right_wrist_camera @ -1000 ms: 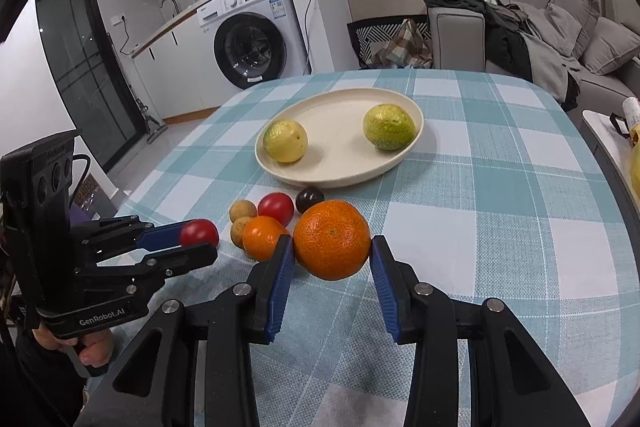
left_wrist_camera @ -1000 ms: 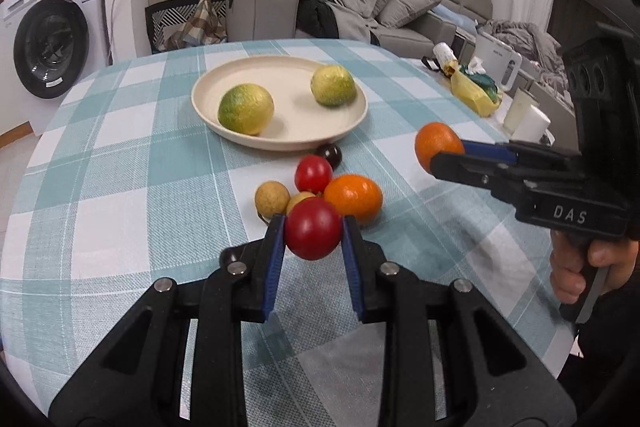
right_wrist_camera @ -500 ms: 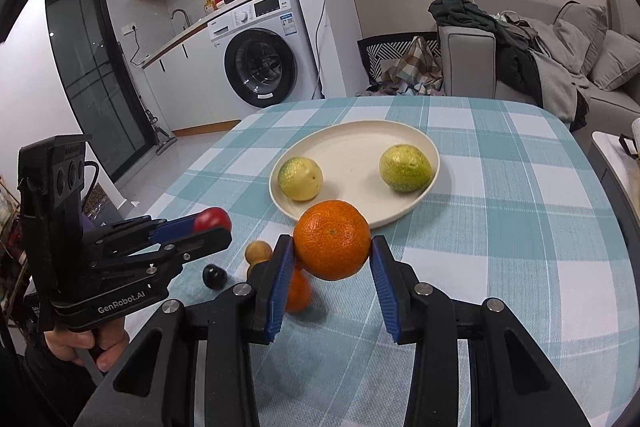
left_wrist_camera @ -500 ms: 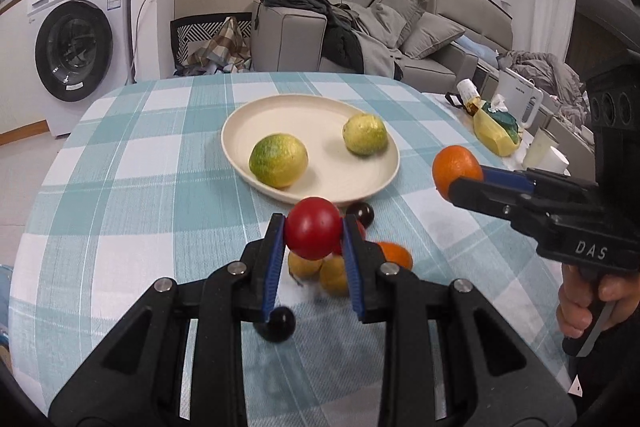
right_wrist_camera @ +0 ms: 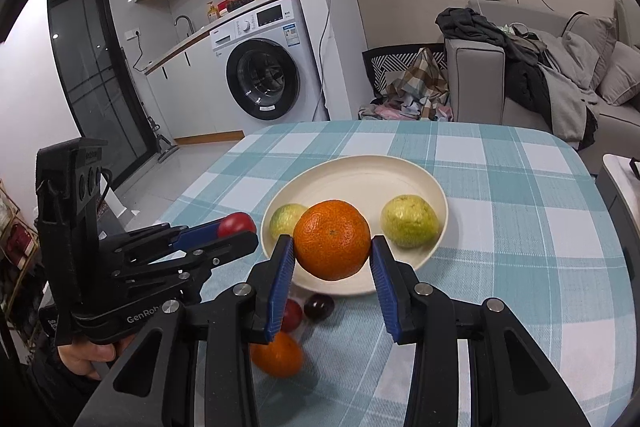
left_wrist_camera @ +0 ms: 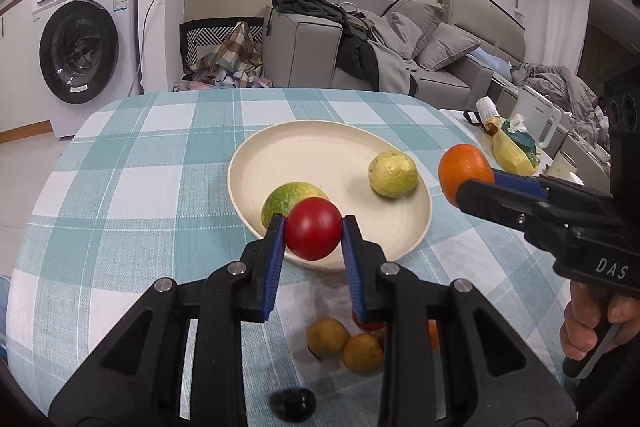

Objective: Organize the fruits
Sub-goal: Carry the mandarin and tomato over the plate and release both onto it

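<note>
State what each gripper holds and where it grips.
Left gripper pinches the red tomato by its sides; right gripper pinches the orange by its sides.

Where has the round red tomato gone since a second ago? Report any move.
Yes. The round red tomato, gripped in the left tool, moved away from the table fruit toward the cream round plate.

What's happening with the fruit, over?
Left gripper shut on red tomato. Right gripper shut on orange. Both at plate; two green citrus occupy it.

Both wrist views look down along their fingers, sharing the cream plate [left_wrist_camera: 416,227] [right_wrist_camera: 438,195] close ahead.
</note>
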Demonstrator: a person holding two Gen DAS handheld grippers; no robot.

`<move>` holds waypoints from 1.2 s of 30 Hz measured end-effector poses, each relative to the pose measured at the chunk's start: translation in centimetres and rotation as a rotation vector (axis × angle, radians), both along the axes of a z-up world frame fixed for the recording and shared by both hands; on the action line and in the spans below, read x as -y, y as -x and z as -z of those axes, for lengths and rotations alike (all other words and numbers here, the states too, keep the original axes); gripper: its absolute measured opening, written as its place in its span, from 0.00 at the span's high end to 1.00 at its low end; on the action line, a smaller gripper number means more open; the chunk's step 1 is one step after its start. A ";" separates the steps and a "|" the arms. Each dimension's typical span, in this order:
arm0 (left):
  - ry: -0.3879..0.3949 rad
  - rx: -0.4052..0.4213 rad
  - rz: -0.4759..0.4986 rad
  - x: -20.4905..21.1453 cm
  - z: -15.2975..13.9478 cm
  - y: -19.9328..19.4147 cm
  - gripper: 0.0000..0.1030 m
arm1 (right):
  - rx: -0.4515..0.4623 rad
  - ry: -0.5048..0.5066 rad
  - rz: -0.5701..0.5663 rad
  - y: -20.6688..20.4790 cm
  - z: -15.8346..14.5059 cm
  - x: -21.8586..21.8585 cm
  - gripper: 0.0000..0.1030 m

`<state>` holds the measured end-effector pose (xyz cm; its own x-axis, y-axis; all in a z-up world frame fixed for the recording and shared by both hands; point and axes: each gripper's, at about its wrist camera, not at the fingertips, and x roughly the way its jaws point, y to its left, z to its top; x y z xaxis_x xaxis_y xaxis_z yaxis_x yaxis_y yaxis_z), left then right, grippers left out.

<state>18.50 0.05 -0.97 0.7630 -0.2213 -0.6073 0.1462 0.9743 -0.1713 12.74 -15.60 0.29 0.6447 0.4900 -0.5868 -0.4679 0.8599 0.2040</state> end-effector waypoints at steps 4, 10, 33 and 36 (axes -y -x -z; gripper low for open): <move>-0.001 -0.010 -0.002 0.1 0.7 -1.3 0.75 | -0.020 -0.004 0.004 -1.2 0.9 -0.3 0.61; -0.016 -0.021 0.009 0.5 1.8 -2.1 0.75 | -0.053 0.013 0.022 -2.4 3.0 -0.5 0.61; -0.023 -0.076 0.035 1.5 3.5 -2.9 0.75 | -0.073 0.037 0.058 -3.2 5.2 -0.9 0.57; -0.016 -0.075 0.025 1.2 3.5 -3.0 0.75 | -0.035 0.034 0.068 -2.6 4.7 -0.8 0.52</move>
